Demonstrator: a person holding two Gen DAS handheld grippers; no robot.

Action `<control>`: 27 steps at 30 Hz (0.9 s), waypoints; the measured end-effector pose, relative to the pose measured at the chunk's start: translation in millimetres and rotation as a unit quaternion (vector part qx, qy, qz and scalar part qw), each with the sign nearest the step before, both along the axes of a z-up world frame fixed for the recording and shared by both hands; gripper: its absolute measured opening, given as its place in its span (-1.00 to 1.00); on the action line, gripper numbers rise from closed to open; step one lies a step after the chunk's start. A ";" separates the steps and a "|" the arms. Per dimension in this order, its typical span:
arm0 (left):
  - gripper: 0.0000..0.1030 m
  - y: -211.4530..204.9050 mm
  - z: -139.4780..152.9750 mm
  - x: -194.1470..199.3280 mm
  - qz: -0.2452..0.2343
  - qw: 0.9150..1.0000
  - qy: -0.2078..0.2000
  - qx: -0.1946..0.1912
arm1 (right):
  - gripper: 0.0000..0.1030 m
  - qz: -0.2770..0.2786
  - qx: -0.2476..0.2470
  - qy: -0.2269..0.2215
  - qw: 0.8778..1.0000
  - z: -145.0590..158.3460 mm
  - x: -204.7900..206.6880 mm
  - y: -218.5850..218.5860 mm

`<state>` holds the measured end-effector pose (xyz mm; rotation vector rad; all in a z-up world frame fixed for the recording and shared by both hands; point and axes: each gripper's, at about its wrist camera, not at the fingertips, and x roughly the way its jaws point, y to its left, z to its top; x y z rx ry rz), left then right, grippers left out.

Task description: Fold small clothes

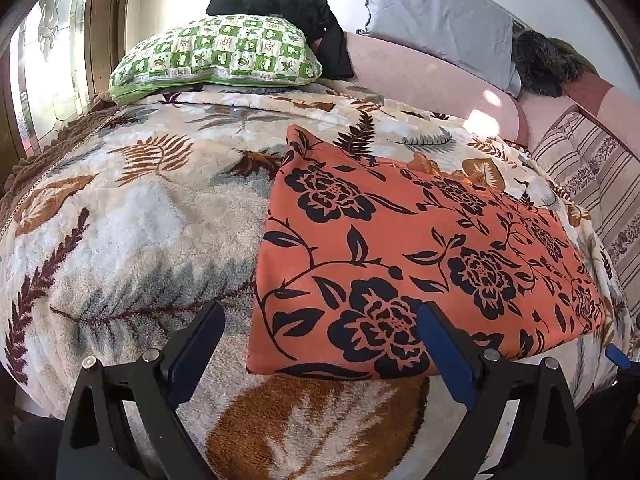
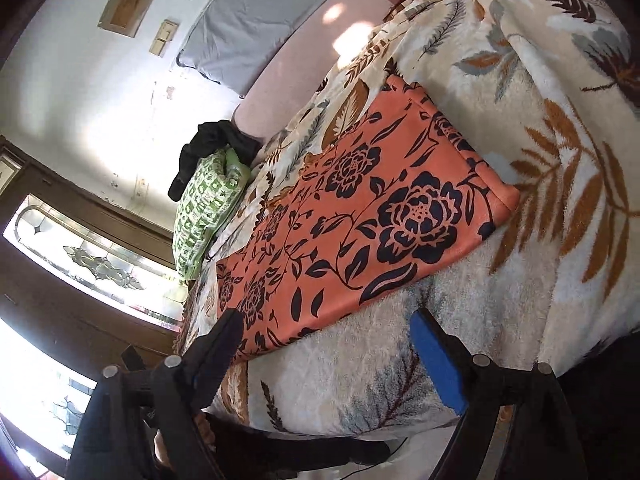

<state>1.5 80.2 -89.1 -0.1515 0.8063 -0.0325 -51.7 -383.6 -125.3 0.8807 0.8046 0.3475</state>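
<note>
An orange cloth with black flowers (image 1: 420, 248) lies folded flat in a rectangle on the leaf-patterned fleece blanket (image 1: 132, 220). My left gripper (image 1: 320, 316) is open and empty, just above the cloth's near left corner. In the right wrist view the same cloth (image 2: 360, 216) lies flat on the blanket (image 2: 560, 160). My right gripper (image 2: 324, 328) is open and empty, hovering above the cloth's near edge. A tip of the right gripper shows at the far right of the left wrist view (image 1: 618, 354).
A green checked pillow (image 1: 216, 56) with a black garment (image 1: 296, 16) on it lies at the bed's head. A grey pillow (image 1: 436, 16), a pink bolster (image 1: 420, 80) and a striped quilt (image 1: 588, 168) lie behind. A window (image 2: 100, 264) is to the left.
</note>
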 end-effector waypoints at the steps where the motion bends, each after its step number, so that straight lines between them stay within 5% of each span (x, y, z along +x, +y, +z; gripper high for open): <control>1: 0.87 -0.3 0.1 -0.3 0.001 1.000 -0.001 0.001 | 0.70 -0.001 0.002 0.002 1.000 -1.6 -0.9 -1.0; 13: 0.87 -15.1 8.7 -9.9 -0.021 0.999 -0.030 0.036 | 0.70 -0.019 0.070 0.007 0.997 -12.4 -1.2 -16.2; 17: 0.87 -18.0 8.2 -7.0 -0.026 0.999 -0.028 0.039 | 0.70 -0.047 0.138 0.039 0.989 -30.5 6.6 -30.0; 27: 0.87 -24.4 6.2 0.1 -0.031 0.999 -0.017 0.036 | 0.70 -0.130 0.186 0.101 0.969 -59.3 39.8 -62.4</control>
